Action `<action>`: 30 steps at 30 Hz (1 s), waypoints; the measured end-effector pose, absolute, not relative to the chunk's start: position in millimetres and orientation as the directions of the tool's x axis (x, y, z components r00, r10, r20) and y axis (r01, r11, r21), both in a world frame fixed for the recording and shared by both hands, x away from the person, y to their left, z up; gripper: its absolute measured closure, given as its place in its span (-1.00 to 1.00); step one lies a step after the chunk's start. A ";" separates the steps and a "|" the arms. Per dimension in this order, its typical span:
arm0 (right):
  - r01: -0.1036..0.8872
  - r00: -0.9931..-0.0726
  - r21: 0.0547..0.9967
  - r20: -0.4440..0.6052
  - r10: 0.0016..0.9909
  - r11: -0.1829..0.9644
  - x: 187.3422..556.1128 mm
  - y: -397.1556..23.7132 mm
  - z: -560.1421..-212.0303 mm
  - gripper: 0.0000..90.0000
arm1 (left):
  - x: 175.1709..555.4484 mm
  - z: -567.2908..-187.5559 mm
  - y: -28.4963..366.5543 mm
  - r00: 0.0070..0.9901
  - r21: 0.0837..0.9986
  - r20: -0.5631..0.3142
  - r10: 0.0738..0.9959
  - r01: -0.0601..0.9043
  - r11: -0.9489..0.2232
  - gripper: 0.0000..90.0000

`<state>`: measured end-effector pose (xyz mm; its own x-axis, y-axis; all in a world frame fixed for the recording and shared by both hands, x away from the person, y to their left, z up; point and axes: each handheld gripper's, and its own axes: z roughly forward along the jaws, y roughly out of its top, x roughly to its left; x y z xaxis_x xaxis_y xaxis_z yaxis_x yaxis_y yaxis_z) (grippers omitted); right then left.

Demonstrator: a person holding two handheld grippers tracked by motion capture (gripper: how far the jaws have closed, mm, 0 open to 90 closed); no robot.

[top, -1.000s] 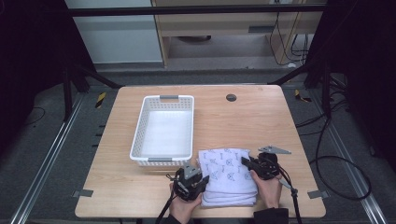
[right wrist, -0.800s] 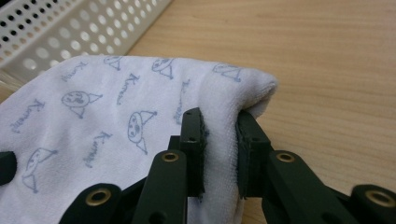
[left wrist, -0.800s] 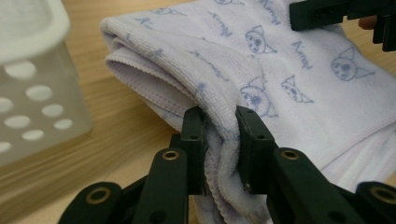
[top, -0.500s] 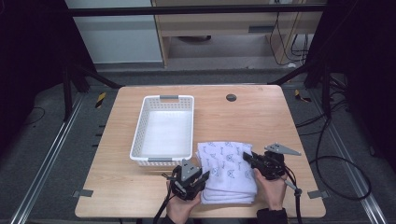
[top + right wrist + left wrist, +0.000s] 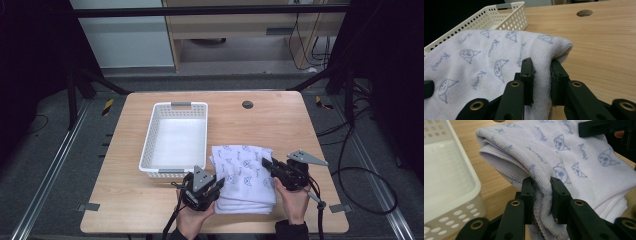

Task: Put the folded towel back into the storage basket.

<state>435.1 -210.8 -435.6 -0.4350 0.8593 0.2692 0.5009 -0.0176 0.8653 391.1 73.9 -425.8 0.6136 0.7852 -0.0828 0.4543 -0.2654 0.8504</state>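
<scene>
A folded white towel (image 5: 244, 170) with blue cat prints lies on the wooden table (image 5: 280, 120), near its front edge. My left gripper (image 5: 216, 184) pinches the towel's left edge; in the left gripper view its jaws close on a thick fold of towel (image 5: 564, 157), gripper (image 5: 541, 192). My right gripper (image 5: 266, 164) grips the towel's right edge; in the right gripper view the jaws squeeze the folded towel (image 5: 484, 60), gripper (image 5: 541, 75). The towel's corners look slightly raised off the table.
A white perforated basket (image 5: 176, 139) stands just left of the towel, close to my left gripper, basket (image 5: 446, 182) (image 5: 499, 17). A round cable hole (image 5: 247, 104) lies farther back. Bare table stretches to the right and back.
Both grippers shifted slightly toward the front of the table with the towel edges in them. The towel has bunched a little at the sides.
</scene>
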 end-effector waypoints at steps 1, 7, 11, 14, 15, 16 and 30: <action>0.501 -0.435 0.865 0.269 0.859 -0.018 435.1 -210.8 -435.6 0.69 | 391.1 -425.8 73.9 0.614 0.850 -0.083 0.785 0.454 -0.265 0.64; 0.481 -0.434 0.876 0.267 0.861 -0.029 434.1 -210.8 -428.2 0.69 | 392.5 -415.6 73.3 0.620 0.858 -0.065 0.782 0.436 -0.274 0.65; 0.466 -0.438 0.885 0.256 0.862 -0.026 434.8 -209.3 -421.9 0.68 | 393.3 -409.0 74.0 0.622 0.862 -0.052 0.782 0.424 -0.279 0.65; 0.458 -0.439 0.888 0.251 0.863 -0.025 435.6 -207.8 -417.7 0.68 | 394.3 -404.0 75.9 0.623 0.866 -0.053 0.781 0.418 -0.275 0.65; 0.455 -0.441 0.890 0.249 0.862 -0.024 435.8 -207.4 -416.3 0.68 | 394.7 -402.5 76.3 0.622 0.867 -0.052 0.782 0.416 -0.273 0.65; 0.451 -0.442 0.892 0.247 0.862 -0.025 435.7 -206.7 -414.8 0.68 | 395.0 -400.7 77.1 0.622 0.868 -0.050 0.781 0.414 -0.275 0.65; 0.404 -0.453 0.915 0.220 0.864 -0.021 436.9 -200.3 -393.1 0.68 | 397.2 -379.0 82.7 0.622 0.885 -0.022 0.783 0.377 -0.274 0.65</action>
<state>436.9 -200.3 -393.1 -0.4528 0.8640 0.2202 0.4040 -0.0214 0.9145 397.2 82.7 -379.0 0.6220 0.7827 -0.0222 0.3768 -0.2744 0.8847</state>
